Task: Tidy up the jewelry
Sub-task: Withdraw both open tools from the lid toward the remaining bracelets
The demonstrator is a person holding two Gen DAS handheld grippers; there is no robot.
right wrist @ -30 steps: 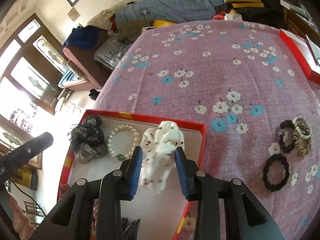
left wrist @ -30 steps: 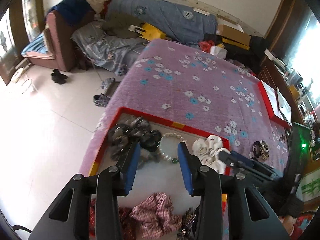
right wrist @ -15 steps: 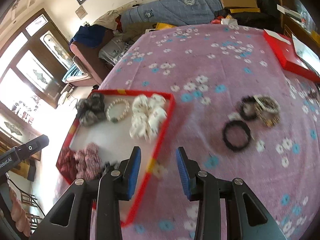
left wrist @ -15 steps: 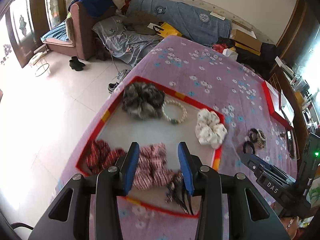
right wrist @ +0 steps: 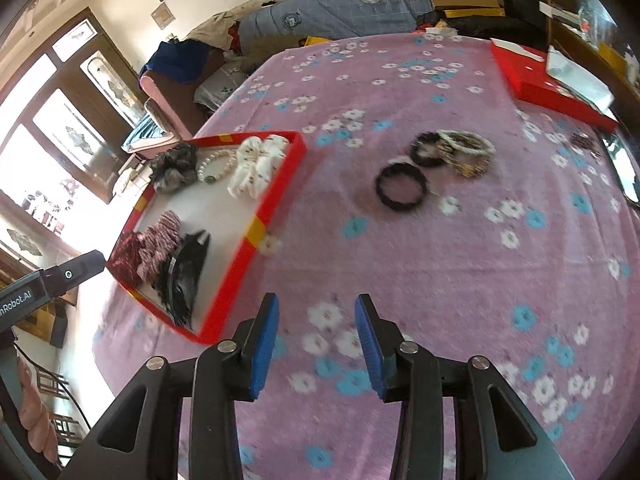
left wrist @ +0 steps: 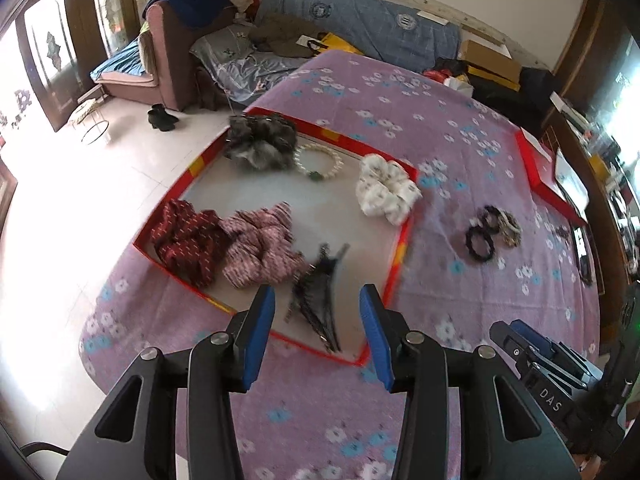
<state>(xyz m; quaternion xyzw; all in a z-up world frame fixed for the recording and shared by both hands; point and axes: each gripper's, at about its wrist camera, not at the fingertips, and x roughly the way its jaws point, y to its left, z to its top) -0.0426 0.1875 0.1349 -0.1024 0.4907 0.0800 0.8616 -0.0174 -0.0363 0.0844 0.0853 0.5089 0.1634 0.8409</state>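
A red-rimmed tray (left wrist: 402, 248) lies on the purple flowered cloth. In it are a grey scrunchie (left wrist: 260, 146), a pearl bracelet (left wrist: 320, 162), a white scrunchie (left wrist: 386, 190), a dark red scrunchie (left wrist: 186, 238), a pink scrunchie (left wrist: 262, 248) and a black hair clip (left wrist: 320, 292). My left gripper (left wrist: 316, 320) hovers above the tray's near edge, its jaws opening and empty. My right gripper (right wrist: 316, 324) hangs over bare cloth to the right of the tray (right wrist: 276, 196), jaws opening, nothing between them. A black hair tie (right wrist: 400, 186) and bangles (right wrist: 464, 152) lie loose beyond it.
A second red box (right wrist: 548, 84) sits at the table's far right edge. The table's left edge drops to a tiled floor (left wrist: 80, 200). A cluttered sofa (left wrist: 360, 28) stands behind the table. The right gripper's body (left wrist: 540, 364) shows at the left view's lower right.
The right gripper let go of the white scrunchie, which now lies in the tray, and drew back to the right. The left gripper pulled back from the pearl bracelet to the tray's near edge.
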